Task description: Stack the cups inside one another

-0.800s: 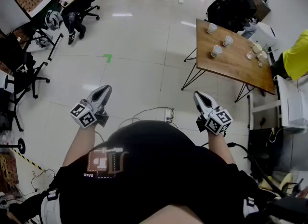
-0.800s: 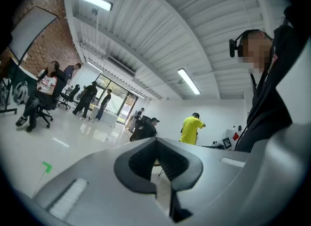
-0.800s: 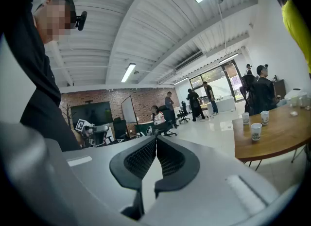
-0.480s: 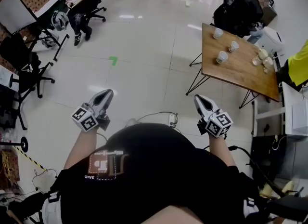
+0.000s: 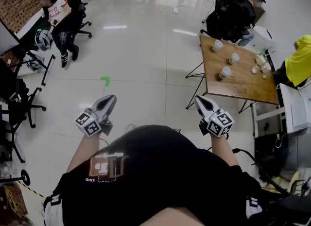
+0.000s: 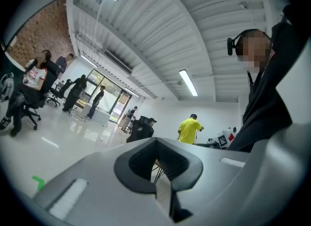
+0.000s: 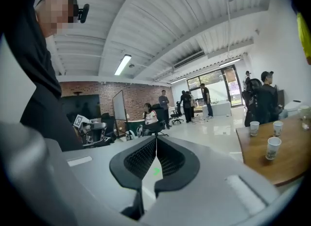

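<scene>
Barely anything's changed since a moment ago. My left gripper [image 5: 110,98] and right gripper [image 5: 199,99] still hang over the floor, jaws together on nothing. Three cups [image 5: 225,72] still stand upright and apart along the counter's [image 5: 243,86] left edge, their insides too small to read.

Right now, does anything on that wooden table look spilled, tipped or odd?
Nothing stands out. The three cups stand upright and apart on the table, not yet stacked; small items by its edge are too small to judge.
</scene>
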`<state>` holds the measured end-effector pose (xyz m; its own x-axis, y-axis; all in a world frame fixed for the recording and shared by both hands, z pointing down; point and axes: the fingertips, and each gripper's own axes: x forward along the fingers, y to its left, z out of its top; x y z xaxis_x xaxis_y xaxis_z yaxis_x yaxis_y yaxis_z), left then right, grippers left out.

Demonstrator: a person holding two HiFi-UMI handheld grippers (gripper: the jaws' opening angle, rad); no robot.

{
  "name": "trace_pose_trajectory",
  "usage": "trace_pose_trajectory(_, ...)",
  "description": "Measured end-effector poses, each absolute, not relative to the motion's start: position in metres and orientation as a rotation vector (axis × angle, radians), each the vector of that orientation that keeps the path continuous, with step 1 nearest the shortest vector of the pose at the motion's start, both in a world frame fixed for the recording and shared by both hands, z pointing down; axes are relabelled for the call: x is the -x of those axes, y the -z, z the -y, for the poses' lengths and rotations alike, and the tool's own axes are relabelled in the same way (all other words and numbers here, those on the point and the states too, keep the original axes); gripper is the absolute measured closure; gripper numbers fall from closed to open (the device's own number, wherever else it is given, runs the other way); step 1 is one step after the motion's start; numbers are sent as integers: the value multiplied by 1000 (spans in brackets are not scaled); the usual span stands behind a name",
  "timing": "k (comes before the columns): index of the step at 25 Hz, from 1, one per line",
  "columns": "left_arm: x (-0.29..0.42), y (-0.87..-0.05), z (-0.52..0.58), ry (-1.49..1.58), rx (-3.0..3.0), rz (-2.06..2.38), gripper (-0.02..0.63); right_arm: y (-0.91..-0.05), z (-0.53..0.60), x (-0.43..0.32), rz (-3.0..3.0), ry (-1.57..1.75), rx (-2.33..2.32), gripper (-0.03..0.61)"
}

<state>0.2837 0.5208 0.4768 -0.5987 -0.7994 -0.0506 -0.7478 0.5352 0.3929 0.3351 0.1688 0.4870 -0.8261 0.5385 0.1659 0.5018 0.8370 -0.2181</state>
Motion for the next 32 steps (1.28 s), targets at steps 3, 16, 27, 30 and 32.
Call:
trace_pose_trajectory(3,-224,-475,-530,508,-1446,2555,614,-481,-182,-283,2824,-328,692,560)
trace_pose_trajectory(16,-29,-478,-485,444,-1594,2415,614,-485,-171,-114,2825,-321,597,560)
trace_pose_trajectory(27,126,-474,-421,525,-1336,2640,614,-473,-114,115,2732,-133,992,560)
trace_pose_trajectory(30,155,-471,-411,556,-1301,2653,614,-469,-107,162,2725,-151,1017,560)
trace_pose_trajectory(32,171,-474,-408,544,-1306,2648,614,-472,-108,182,2713,-162,1035,560)
